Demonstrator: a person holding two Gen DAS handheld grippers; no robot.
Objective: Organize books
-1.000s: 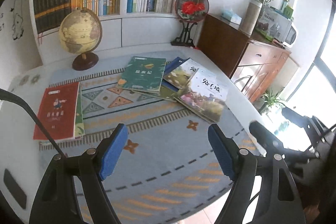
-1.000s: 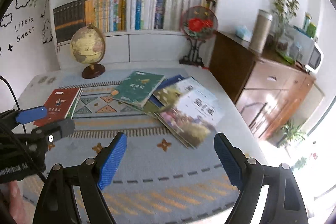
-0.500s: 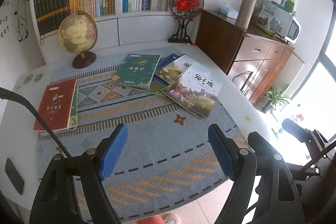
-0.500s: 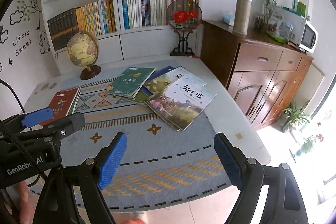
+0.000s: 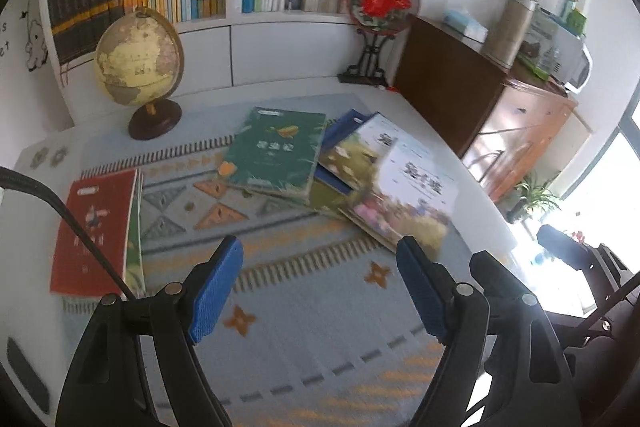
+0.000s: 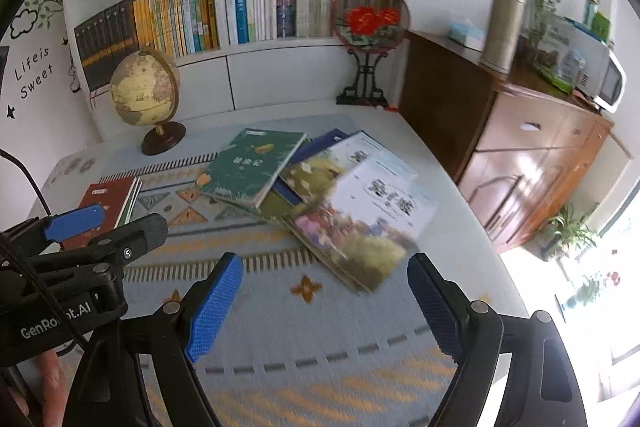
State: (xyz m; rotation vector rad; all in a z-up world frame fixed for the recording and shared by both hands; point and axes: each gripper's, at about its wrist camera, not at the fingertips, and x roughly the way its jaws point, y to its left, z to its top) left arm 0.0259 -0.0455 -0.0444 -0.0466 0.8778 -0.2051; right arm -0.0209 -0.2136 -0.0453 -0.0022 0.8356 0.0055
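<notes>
From what I see, nothing is sorted yet: the loose books, green book (image 5: 276, 151) topmost, sprawl mid-frame on the counter (image 5: 472, 187), a red book (image 5: 94, 227) lying apart at left. Both my left gripper (image 5: 320, 285) and right gripper (image 6: 326, 303) hang with jaws apart and empty, so every book is left to gather.

Both wrist views look steeply down (side by side) at the rug (image 5: 320, 327).

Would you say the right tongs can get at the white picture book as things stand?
Probably yes: the right tongs stand open and empty, and the white picture book lies on top at the near end of the spread pile, with only bare mat between them.
</notes>
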